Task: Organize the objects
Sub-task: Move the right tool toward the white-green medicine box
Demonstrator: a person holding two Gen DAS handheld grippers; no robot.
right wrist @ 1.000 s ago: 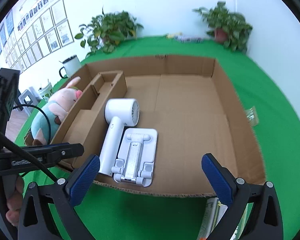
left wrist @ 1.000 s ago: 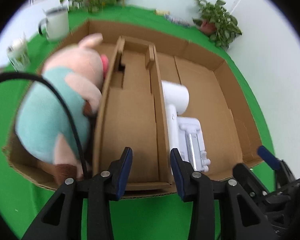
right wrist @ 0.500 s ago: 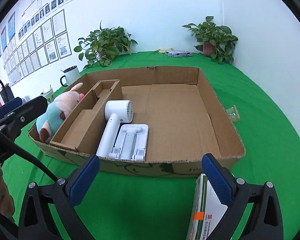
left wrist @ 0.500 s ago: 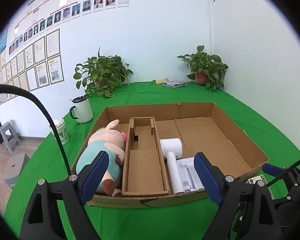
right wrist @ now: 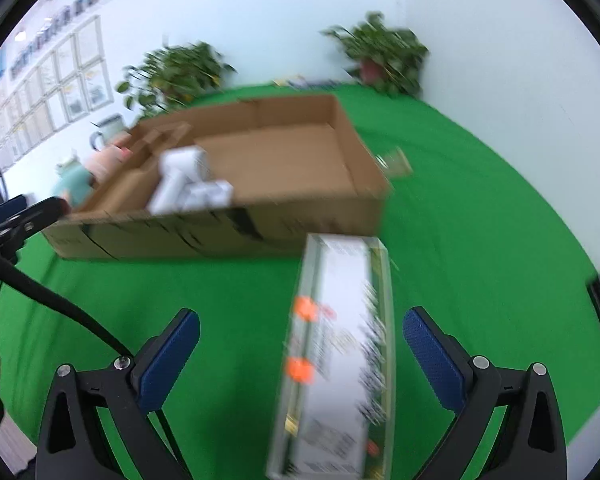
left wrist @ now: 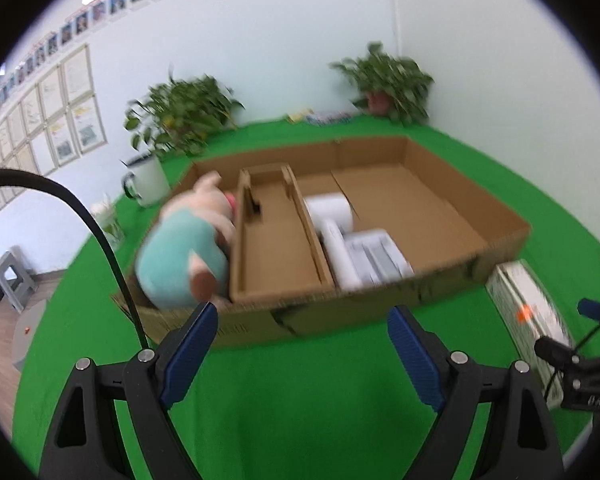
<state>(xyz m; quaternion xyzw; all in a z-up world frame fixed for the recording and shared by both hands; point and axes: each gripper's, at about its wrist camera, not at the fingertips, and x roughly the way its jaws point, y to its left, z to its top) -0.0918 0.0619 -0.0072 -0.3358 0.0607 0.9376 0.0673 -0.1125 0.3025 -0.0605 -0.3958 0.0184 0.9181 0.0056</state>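
Green tabletop point(right wrist: 480, 216) is carrying my box point(right wrist: 340, 344), lying untouched between my right tool's point(right wrist: 300, 352) spread jaws; left tool point(left wrist: 298, 350) is gaping empty.

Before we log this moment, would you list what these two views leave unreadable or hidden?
- Print on the long white package: right wrist view, smeared by motion blur; its near end runs off the bottom edge.
- White hair dryer and the stand beside it: left wrist view, blurred, near ends hidden behind the cardboard box wall.
- Plush pig: right wrist view, mostly hidden by the box.
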